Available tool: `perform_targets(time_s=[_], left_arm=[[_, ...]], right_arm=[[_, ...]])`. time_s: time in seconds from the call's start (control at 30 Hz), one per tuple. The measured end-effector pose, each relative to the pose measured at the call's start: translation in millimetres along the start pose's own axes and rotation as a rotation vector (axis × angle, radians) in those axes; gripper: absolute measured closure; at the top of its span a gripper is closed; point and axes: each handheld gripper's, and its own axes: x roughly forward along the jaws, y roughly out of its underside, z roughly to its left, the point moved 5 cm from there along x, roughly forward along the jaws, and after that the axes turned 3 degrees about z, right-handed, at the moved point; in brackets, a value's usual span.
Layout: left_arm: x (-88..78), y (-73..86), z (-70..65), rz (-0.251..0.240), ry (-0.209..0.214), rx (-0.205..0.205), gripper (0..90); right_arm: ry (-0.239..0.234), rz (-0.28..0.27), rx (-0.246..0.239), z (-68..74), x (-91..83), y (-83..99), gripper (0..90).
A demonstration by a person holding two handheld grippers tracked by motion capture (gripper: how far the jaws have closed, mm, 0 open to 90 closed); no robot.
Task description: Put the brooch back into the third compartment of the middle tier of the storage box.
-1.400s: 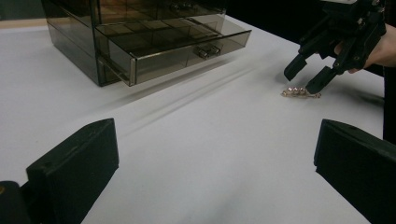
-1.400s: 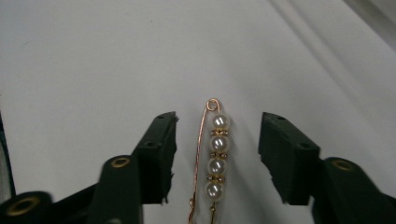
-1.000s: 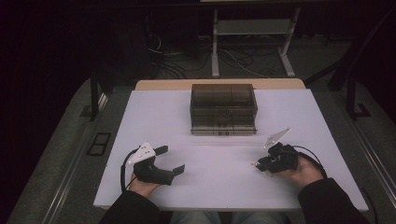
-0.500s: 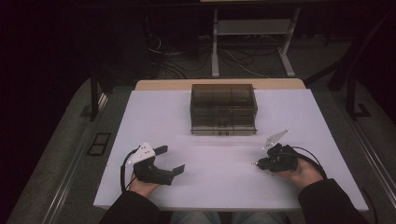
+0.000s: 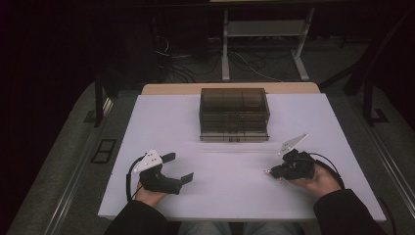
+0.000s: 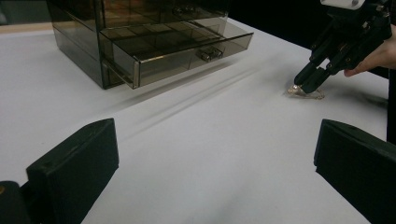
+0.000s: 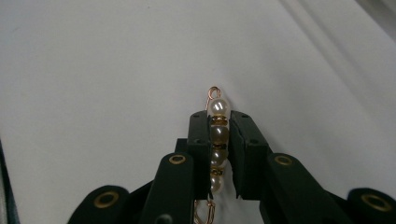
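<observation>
The right gripper [image 7: 219,122] is pinching a short string of pearl beads [image 7: 218,135] between its two black jaws, which are pressing against the beads from either side. The string is running along the line of the jaws; its top pearl and a small copper-coloured wire loop are projecting just past the jaw tips, and a gold link is showing below the lowest bead, deep between the jaws. In the left gripper view, the right gripper [image 6: 308,83] is pointing downward with its tip at the white table [image 6: 210,140], and a small pale piece is lying on the surface at that tip. In the high view, the right gripper [image 5: 276,171] is resting in the person's right hand [image 5: 318,178] near the table's front edge, with its cable looping behind it. Well apart from it, on the other side of the table, the left gripper [image 5: 177,166] is sitting in the left hand [image 5: 147,196] with its jaws spread wide and nothing between them. Ahead of both grippers, roughly midway between them and toward the far edge, a smoked transparent drawer box [image 5: 234,113] is standing on the table. In the left gripper view, one of its drawers [image 6: 182,49] is standing pulled partly out toward the grippers.
</observation>
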Motion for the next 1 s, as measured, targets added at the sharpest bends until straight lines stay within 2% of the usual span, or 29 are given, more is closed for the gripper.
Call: perform_targets(time_s=[0.2,1.0], left_arm=[[0.1,0.1,-0.2,0.001,0.002,0.0,0.0],[0.1,0.3,0.2,0.001,0.003,-0.005,0.0]], right_arm=[[-0.021,-0.031,0.006,0.9,-6.6,-2.1,78.4],[-0.01,-0.101,-0.007,-0.6,-34.4,-20.5,78.3]])
